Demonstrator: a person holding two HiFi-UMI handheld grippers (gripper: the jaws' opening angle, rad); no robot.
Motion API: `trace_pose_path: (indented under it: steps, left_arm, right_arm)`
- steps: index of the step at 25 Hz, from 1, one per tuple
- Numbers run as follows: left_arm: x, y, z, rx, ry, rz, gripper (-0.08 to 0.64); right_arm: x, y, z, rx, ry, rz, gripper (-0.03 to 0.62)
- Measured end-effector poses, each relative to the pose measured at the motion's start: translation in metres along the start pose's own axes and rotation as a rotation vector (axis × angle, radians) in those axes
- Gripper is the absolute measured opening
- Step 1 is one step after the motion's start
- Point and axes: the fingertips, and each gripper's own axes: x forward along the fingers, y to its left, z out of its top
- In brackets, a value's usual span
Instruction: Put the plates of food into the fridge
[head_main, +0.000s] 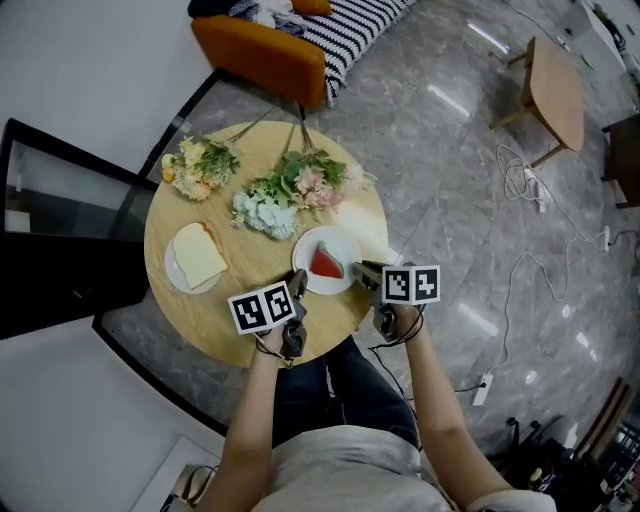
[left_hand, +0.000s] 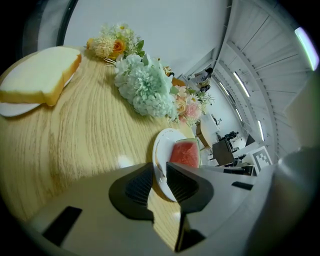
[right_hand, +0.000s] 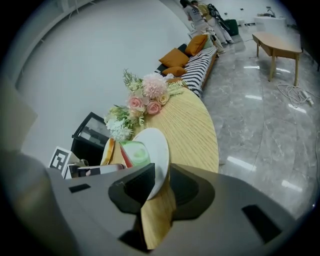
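A white plate (head_main: 340, 247) with a watermelon wedge (head_main: 326, 264) sits at the near edge of the round wooden table (head_main: 250, 310). My left gripper (head_main: 297, 287) is shut on its left rim, and the plate (left_hand: 161, 150) edge runs between the jaws in the left gripper view, with the watermelon (left_hand: 184, 152) just beyond. My right gripper (head_main: 364, 272) is shut on the right rim, the plate (right_hand: 158, 147) tilted up between its jaws. A second white plate (head_main: 178, 275) with a bread slice (head_main: 199, 255) lies at the table's left; the bread (left_hand: 42, 75) also shows in the left gripper view.
Several flower bunches (head_main: 285, 190) lie across the table's far half. A black glass-fronted cabinet (head_main: 60, 240) stands to the left of the table. An orange sofa (head_main: 265, 55) is behind it, with a small wooden table (head_main: 555, 90) and floor cables (head_main: 530, 190) to the right.
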Motion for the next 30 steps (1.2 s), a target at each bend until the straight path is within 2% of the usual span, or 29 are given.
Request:
trace_pose_path:
  steps: [3,6,10,12,16,18,24,30]
  left_arm:
    - [0.0,0.001,0.0,-0.003,-0.008,0.005,0.086]
    - [-0.001,0.0,-0.001,-0.016,-0.018,0.016,0.086]
    - [-0.003,-0.001,0.0,-0.099,-0.043,0.0,0.086]
    - [-0.003,-0.001,0.0,-0.149,-0.061,-0.014,0.086]
    - [-0.002,0.002,0.002,-0.223,-0.093,-0.021,0.083]
    - [-0.002,0.005,0.001,-0.245,-0.098,-0.012,0.046]
    - [-0.005,0.002,-0.005,-0.252,-0.081,-0.023,0.044]
    - [-0.015,-0.005,-0.011,-0.284,-0.105,-0.035,0.044]
  right_arm:
    - [0.002,0.003,0.001,0.029,0.01,0.037,0.095]
    - [0.001,0.004,0.003,0.107,-0.015,0.081,0.095]
    - [0.0,0.003,0.005,0.24,-0.063,0.14,0.089]
    - [0.001,0.001,0.004,0.272,-0.077,0.142,0.049]
    - [0.002,0.0,0.005,0.272,-0.08,0.127,0.041]
    - [0.002,0.0,0.004,0.281,-0.082,0.134,0.04]
    - [-0.002,-0.001,0.002,0.27,-0.079,0.115,0.038]
    - [-0.015,0.007,0.003,0.277,-0.105,0.141,0.034]
